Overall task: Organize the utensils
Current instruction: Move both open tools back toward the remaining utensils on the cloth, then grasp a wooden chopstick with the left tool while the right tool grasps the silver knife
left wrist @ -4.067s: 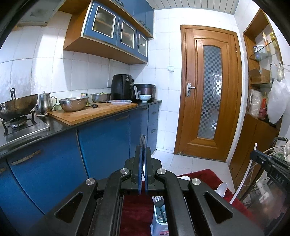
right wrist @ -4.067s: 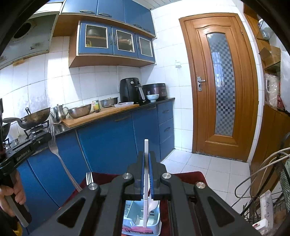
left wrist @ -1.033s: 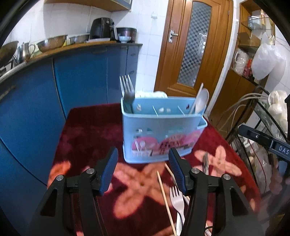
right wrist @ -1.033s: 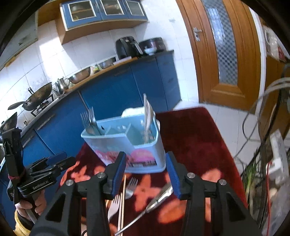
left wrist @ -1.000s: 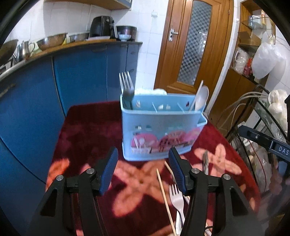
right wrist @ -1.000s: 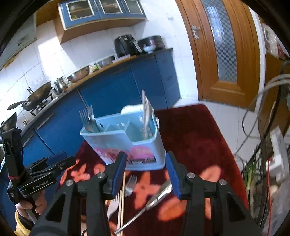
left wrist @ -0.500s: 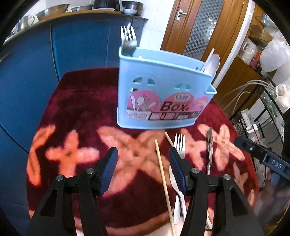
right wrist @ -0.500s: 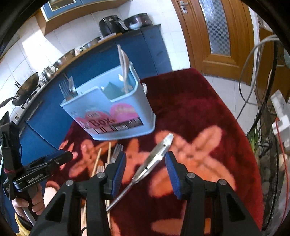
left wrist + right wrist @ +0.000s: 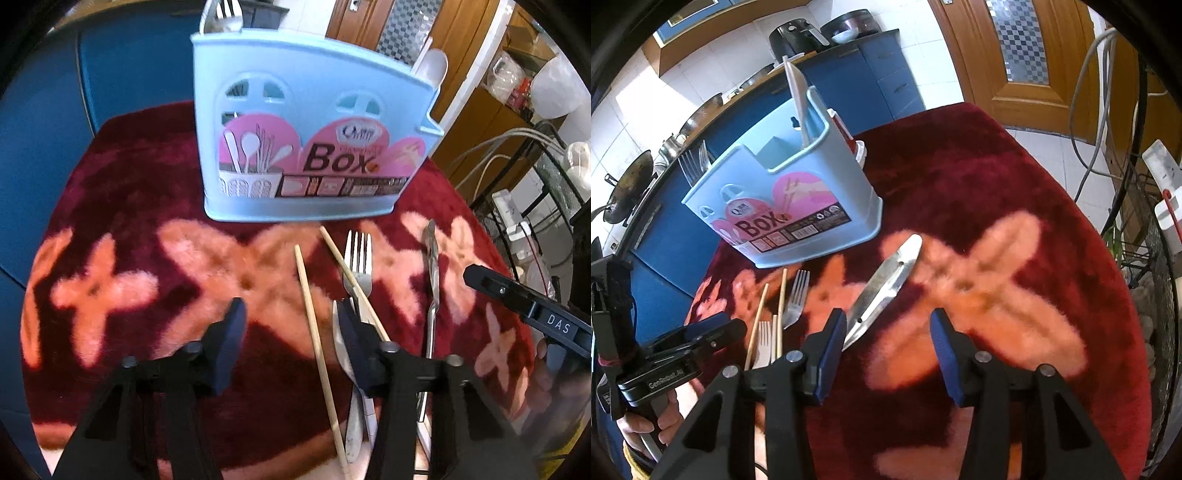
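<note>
A light blue utensil box (image 9: 310, 122) (image 9: 790, 199) stands on a dark red flowered cloth (image 9: 129, 229). Forks (image 9: 692, 162) stand in its left end and a white spoon (image 9: 434, 66) (image 9: 798, 92) in its right end. On the cloth lie two wooden chopsticks (image 9: 314, 325) (image 9: 781, 306), a metal fork (image 9: 356, 258) (image 9: 796, 299), a white plastic utensil (image 9: 351, 417) and metal tongs (image 9: 430, 280) (image 9: 886, 284). My left gripper (image 9: 291, 332) is open above the chopsticks. My right gripper (image 9: 888, 347) is open just right of the tongs' lower end.
Blue kitchen cabinets (image 9: 886, 74) run behind the table, with pans and an air fryer (image 9: 794, 35) on the counter. A wooden door (image 9: 1027, 55) is at the back right. Cables and a wire rack (image 9: 1156, 258) stand to the right of the table.
Both grippers have tilted down and moved closer to the table. The utensils lying on the cloth now fill the lower view. Four seconds ago each gripper was shut on a utensil; both are open now.
</note>
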`<state>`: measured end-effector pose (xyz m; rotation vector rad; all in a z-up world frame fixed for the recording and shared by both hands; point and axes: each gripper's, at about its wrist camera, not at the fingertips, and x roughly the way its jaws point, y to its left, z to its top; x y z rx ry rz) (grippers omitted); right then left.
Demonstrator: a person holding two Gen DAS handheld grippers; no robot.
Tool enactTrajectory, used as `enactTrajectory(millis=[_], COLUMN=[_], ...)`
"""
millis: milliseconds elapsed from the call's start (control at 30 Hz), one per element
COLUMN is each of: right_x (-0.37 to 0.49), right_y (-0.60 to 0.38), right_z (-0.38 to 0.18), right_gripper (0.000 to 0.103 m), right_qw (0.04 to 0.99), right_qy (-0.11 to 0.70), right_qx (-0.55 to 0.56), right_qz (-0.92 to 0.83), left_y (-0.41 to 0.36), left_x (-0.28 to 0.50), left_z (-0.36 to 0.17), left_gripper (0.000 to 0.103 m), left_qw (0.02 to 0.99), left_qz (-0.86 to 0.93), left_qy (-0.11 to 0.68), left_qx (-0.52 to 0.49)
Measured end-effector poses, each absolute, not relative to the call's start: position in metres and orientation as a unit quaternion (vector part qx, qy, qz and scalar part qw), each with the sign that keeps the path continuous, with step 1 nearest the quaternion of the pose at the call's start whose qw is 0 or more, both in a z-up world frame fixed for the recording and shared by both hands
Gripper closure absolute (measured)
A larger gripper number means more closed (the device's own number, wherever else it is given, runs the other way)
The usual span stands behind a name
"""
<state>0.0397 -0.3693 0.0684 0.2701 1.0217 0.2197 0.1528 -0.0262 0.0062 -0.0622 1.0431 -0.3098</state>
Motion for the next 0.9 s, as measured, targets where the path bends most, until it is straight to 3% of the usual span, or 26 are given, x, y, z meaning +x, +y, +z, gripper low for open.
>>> enactTrajectory(millis=[133, 900], right_x=[0.04, 0.037], right_y=[-0.372, -0.37], right_z=[0.063, 0.06], right_gripper=[0.052, 0.052], right_qw=[0.855, 0.847], right_qy=[0.49, 0.498], right_qx=[0.134, 0.134], right_qz=[0.108, 0.128], left_y=[-0.031, -0.041], left_x=[0.158, 0.153], left_z=[-0.003, -0.006], left_gripper=[0.079, 0.083], left_qw=[0.841, 0.802], left_qz=[-0.153, -0.156], left_qy=[0.518, 0.576], left_qx=[-0.034, 0.009])
